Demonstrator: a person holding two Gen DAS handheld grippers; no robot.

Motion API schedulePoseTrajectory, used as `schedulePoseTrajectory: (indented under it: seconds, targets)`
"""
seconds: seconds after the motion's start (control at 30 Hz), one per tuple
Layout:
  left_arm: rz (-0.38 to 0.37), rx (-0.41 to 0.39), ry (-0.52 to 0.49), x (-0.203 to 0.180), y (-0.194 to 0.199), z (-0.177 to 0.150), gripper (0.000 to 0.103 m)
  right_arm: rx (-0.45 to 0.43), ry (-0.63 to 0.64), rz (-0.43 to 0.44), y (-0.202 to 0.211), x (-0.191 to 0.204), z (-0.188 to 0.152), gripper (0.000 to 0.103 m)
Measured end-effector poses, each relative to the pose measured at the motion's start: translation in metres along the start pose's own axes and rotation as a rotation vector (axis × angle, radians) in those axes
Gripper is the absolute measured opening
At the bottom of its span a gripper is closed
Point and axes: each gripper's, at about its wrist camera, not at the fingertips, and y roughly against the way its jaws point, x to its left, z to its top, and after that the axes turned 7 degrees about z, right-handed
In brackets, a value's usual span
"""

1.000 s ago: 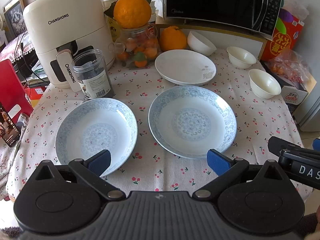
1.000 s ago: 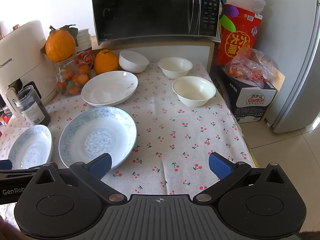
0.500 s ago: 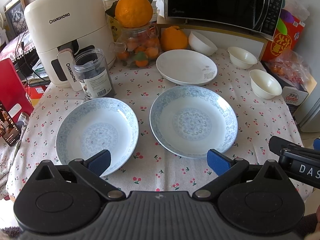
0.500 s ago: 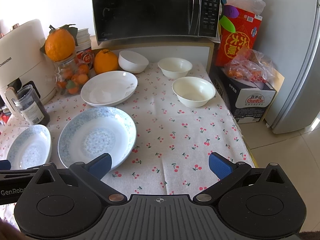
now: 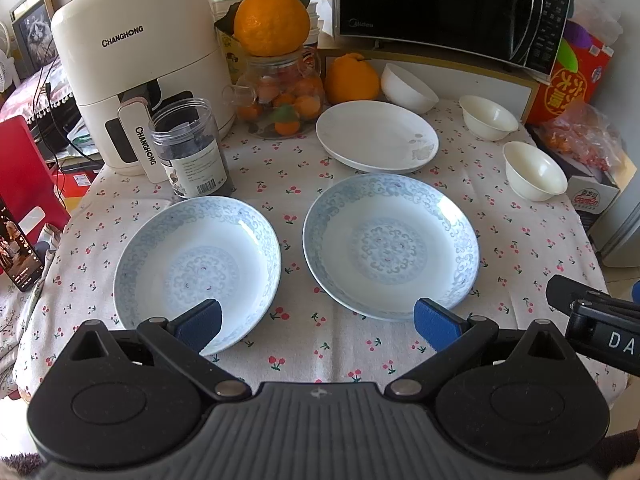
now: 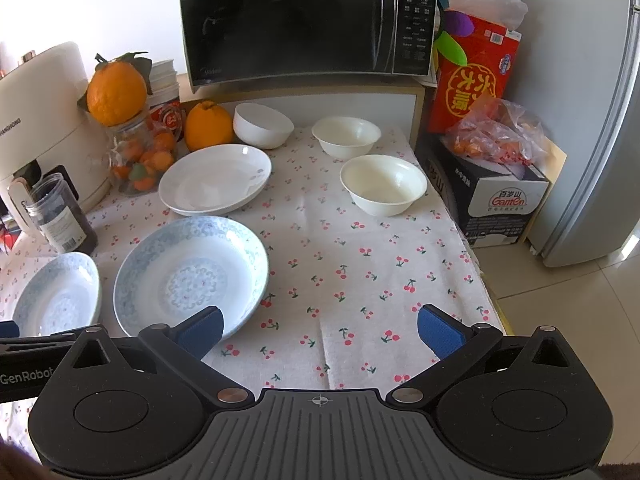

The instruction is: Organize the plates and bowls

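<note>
Two blue-patterned plates lie side by side on the cherry-print tablecloth: the left one [image 5: 198, 266] [image 6: 56, 296] and the right one [image 5: 390, 244] [image 6: 192, 276]. A plain white plate [image 5: 376, 136] [image 6: 216, 178] lies behind them. Three white bowls stand at the back right: one tilted by the orange [image 5: 408, 88] [image 6: 262, 124], one further right [image 5: 488, 118] [image 6: 346, 136], one nearer [image 5: 534, 172] [image 6: 384, 184]. My left gripper [image 5: 318, 322] is open and empty at the near edge, in front of both blue plates. My right gripper [image 6: 320, 330] is open and empty over bare cloth, right of the blue plates.
A white air fryer [image 5: 140, 64], a dark jar [image 5: 190, 150] and a glass jar of oranges [image 5: 280, 100] stand at the back left. A microwave [image 6: 308, 20] sits on a shelf behind. A carton with bagged fruit [image 6: 492, 184] and a fridge [image 6: 600, 120] are on the right.
Both grippers have shifted only slightly; the view of the table has barely moved. Both stay open and empty.
</note>
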Motion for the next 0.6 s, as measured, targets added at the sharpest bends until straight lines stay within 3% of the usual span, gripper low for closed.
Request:
schedulePoseTrajectory:
  seconds: [0.37,0.6]
  targets:
    - [-0.002,-0.01,0.0,0.004,-0.003,0.005,0.103,0.011,0.002,0.0,-0.002,0.001,0.001,0.103]
    - [0.018,-0.019,-0.053,0.006,-0.016,0.015,0.103,0.064,0.04,0.035,-0.012,0.002,0.013,0.103]
